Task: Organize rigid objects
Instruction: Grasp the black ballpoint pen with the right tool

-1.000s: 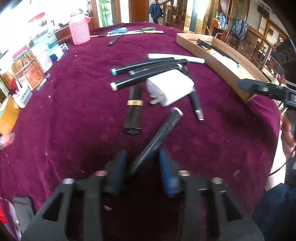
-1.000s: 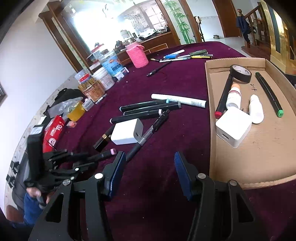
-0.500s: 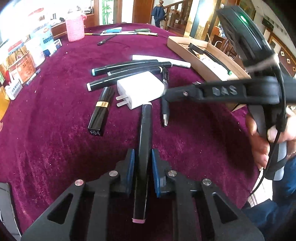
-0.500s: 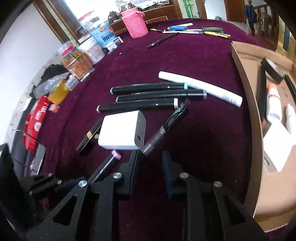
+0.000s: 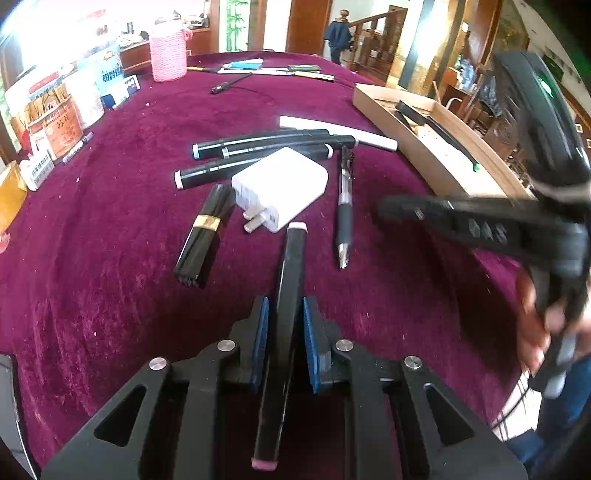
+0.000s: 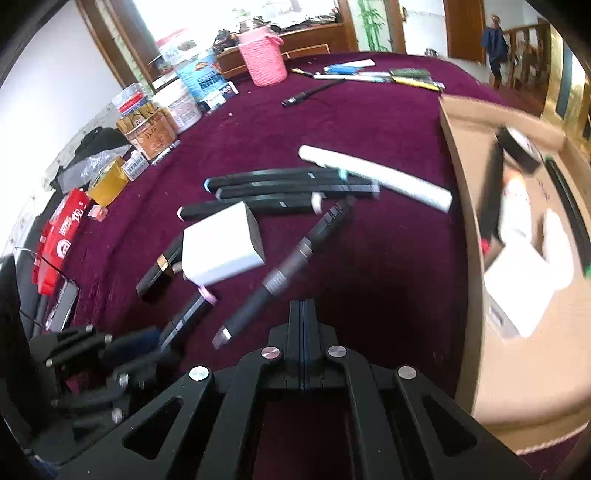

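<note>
Marker clamped on the left, nothing on the right

Left hand-held gripper grips a black marker above the tabletop; right hand-held gripper is fully closed, empty, near the pen.

Home: wooden staircase, velvet-covered table.

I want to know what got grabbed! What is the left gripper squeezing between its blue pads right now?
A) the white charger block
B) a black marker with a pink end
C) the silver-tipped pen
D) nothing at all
B: in the left wrist view, the left gripper has its blue pads pressed on both sides of the black marker, while the white charger and the pen lie on the cloth.
</note>
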A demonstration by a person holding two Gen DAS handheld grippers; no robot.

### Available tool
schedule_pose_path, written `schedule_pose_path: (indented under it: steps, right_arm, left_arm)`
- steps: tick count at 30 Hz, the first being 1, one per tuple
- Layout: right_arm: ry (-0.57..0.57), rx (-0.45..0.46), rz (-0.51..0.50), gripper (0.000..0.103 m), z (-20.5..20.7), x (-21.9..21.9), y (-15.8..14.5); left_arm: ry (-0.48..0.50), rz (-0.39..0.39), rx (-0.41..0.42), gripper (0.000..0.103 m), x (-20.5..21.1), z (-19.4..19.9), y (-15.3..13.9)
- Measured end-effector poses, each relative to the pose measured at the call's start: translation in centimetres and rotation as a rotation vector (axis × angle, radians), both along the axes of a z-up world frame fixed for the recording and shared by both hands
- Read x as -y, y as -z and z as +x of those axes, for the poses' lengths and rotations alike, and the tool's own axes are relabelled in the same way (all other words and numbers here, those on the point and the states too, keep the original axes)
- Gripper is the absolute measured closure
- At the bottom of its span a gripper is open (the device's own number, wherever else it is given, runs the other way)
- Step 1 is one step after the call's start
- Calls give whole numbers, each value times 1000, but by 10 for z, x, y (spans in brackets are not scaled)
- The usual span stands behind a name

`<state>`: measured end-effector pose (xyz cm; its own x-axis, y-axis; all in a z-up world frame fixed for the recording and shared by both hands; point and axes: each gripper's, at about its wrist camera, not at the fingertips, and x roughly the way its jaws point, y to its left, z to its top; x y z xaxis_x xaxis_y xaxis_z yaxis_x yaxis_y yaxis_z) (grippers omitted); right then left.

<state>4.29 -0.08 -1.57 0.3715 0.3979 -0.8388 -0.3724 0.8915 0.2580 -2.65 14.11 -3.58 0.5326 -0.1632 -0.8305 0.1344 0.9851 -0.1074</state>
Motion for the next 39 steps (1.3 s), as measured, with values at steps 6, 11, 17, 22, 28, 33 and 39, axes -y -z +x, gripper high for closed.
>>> schedule_pose_path:
  steps: [6,11,17,22,28,33,39]
  right_arm:
    - [44,-59,169,99,8,14,-7]
    - [92,-157,225,97,35,8,5]
    - [91,-150,157,88,44,-12,11]
    - [68,-100,64,86,46,-27,7]
    - [14,-3,-12,103,30,-20,-4]
    - [-5,19,-15,103,18,-6,-12]
    - [79,-113,143,90,40,1,-4]
  left_arm:
    - [-15,10,29,87,2,3,2]
    - [-8,25,40,87,3,3,2]
    - [-7,21,40,87,3,3,2]
    - [-8,23,42,87,5,2,2]
    - [-7,22,42,87,4,2,2]
    - [-7,29,44,87,5,2,2]
    - [-9,32,46,87,6,2,2]
